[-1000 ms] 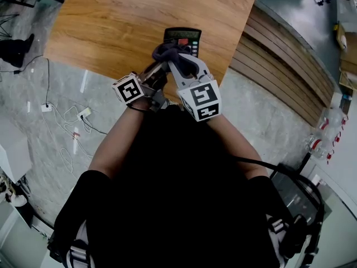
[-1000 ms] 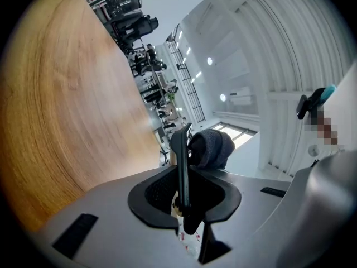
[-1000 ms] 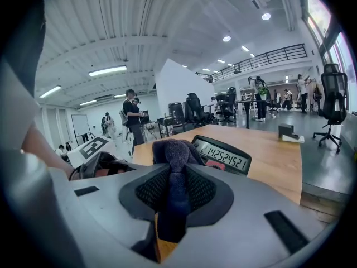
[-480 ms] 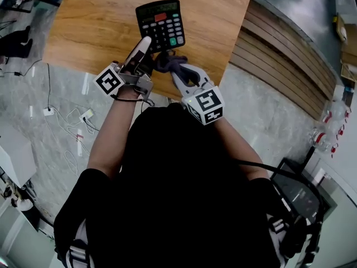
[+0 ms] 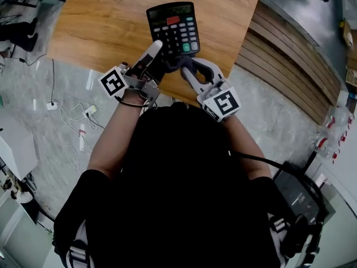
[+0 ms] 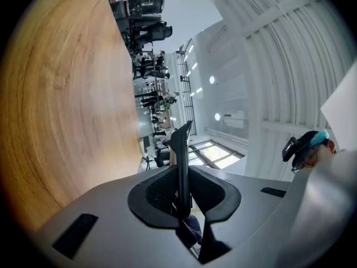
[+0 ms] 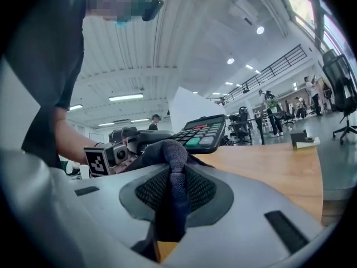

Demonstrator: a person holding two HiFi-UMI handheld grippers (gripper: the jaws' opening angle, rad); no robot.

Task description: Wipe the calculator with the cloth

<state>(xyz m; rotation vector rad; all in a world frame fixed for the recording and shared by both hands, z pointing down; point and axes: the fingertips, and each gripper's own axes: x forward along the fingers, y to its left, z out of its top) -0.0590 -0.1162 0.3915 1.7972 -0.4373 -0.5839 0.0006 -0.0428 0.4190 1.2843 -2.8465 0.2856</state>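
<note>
A black calculator (image 5: 174,28) with a red and a green key is held tilted above the wooden table (image 5: 100,21). My left gripper (image 5: 160,52) is shut on its near edge. In the left gripper view the calculator (image 6: 181,149) stands edge-on between the pads. My right gripper (image 5: 187,67) is shut on a dark cloth (image 5: 177,63), which is bunched against the calculator's near right corner. The right gripper view shows the cloth (image 7: 170,155) pinched in the right gripper (image 7: 172,191), with the calculator's keys (image 7: 202,133) just beyond it and the left gripper (image 7: 111,152) at left.
The table's near edge (image 5: 167,88) runs just under both grippers. A curved slatted wooden wall (image 5: 290,66) stands to the right. White cables and a power strip (image 5: 78,121) lie on the grey floor at left. A black case (image 5: 298,197) sits at lower right.
The left gripper has lifted the calculator up and away, so all its keys now show. The cloth, which lay over its lower part, now sits at its near edge.
</note>
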